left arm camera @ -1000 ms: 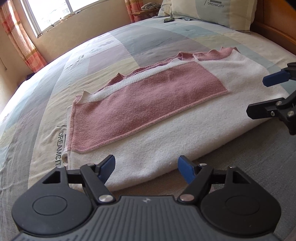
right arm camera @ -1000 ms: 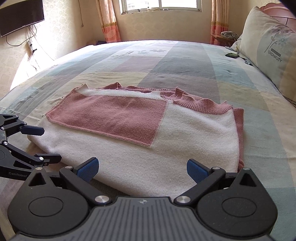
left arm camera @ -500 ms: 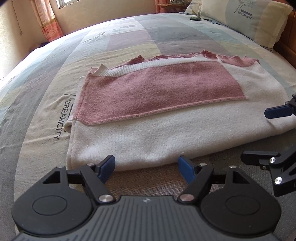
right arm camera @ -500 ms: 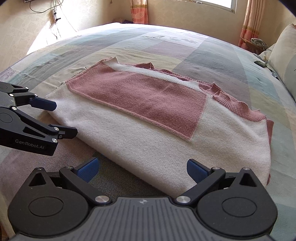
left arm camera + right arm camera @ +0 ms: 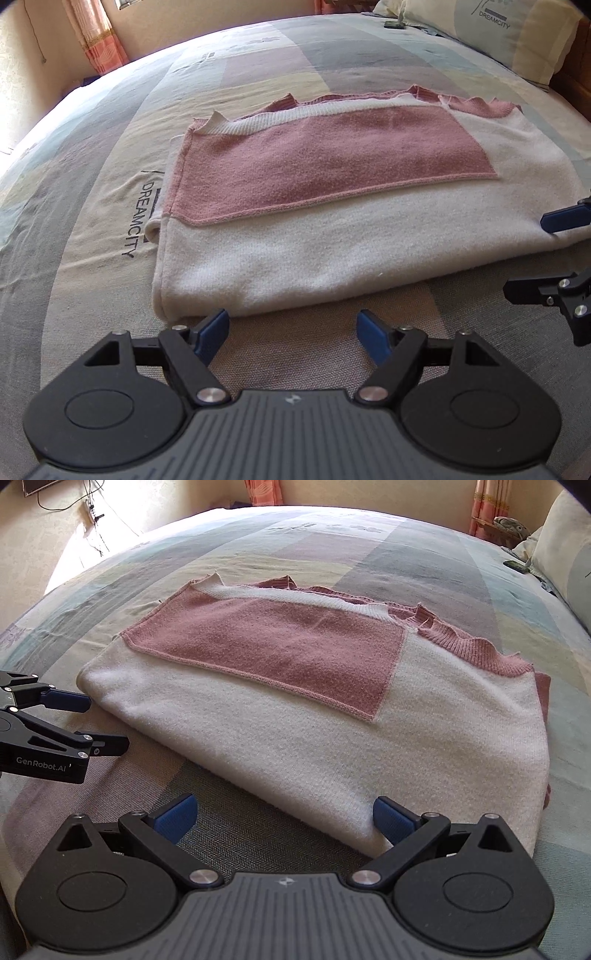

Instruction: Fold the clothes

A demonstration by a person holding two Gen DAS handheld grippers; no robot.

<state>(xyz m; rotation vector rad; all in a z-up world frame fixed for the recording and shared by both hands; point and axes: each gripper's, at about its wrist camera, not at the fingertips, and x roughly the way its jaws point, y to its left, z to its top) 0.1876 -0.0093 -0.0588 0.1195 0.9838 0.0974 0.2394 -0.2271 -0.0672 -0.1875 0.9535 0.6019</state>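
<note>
A pink and cream knit sweater lies folded flat on the bed; it also shows in the right wrist view. My left gripper is open and empty, just short of the sweater's near left corner. My right gripper is open and empty at the sweater's near edge, its right fingertip against the cream fold. Each gripper shows in the other's view, the right one at the sweater's right end and the left one at its left end.
The bed has a patchwork cover printed DREAMCITY. A pillow and a small dark object lie at the head end. Curtains and walls stand beyond the far edge. A nightstand is at the back right.
Both grippers have swung round and closed in on the sweater's near edge, so it fills more of each view. The sweater has not moved. Both stay open.
</note>
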